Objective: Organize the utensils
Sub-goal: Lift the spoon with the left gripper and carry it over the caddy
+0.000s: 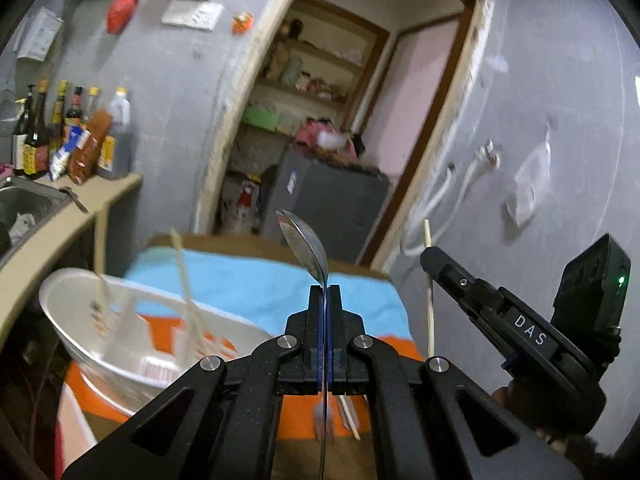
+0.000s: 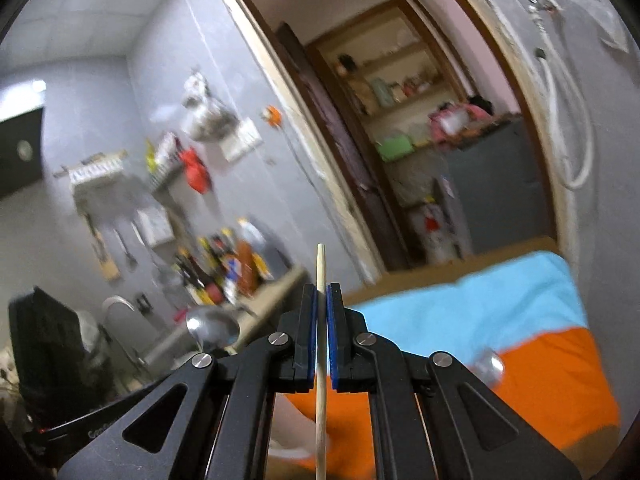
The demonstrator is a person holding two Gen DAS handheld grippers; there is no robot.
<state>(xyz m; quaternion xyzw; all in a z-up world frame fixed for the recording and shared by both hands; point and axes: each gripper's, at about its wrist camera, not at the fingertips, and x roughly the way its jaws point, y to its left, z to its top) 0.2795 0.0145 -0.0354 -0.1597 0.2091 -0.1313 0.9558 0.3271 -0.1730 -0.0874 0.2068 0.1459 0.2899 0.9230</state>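
Left wrist view, far left: steel sink point(image 1: 24, 204) set in a beige counter point(image 1: 64, 224), a row of sauce bottles point(image 1: 68, 132) at the counter's back edge against the grey wall.

Lower left: white bowl point(image 1: 132, 344) tilted, resting on the orange and blue cloth point(image 1: 264, 288). Several pale chopsticks in bowl point(image 1: 188, 300) lean out over its rim, blurred; count not readable.

Centre: left gripper point(image 1: 325, 292) with its blue pads pressed together on the handle of a metal spoon point(image 1: 306, 244). Spoon stands upright, bowl end up, well above the cloth. Handle runs down between the fingers and out below.

On the cloth just below the gripper: a loose chopstick point(image 1: 348, 416) and a blurred utensil beside it, type not clear.

Right: right gripper point(image 1: 430, 258) seen from the side, clamped on a single chopstick point(image 1: 430, 312) held nearly vertical, clear of the cloth and beside the spoon, not touching it.

Right wrist view, left: the spoon point(image 2: 212, 326) again, bowl facing the camera, left tool's dark body next to it. Centre: right gripper point(image 2: 322, 292), pads closed on the chopstick point(image 2: 321, 320), stick passing straight up through them. Right: the cloth point(image 2: 520, 320), with a shiny blurred object point(image 2: 488, 366) on the orange part, not identifiable. Doorway point(image 2: 420, 120) behind.
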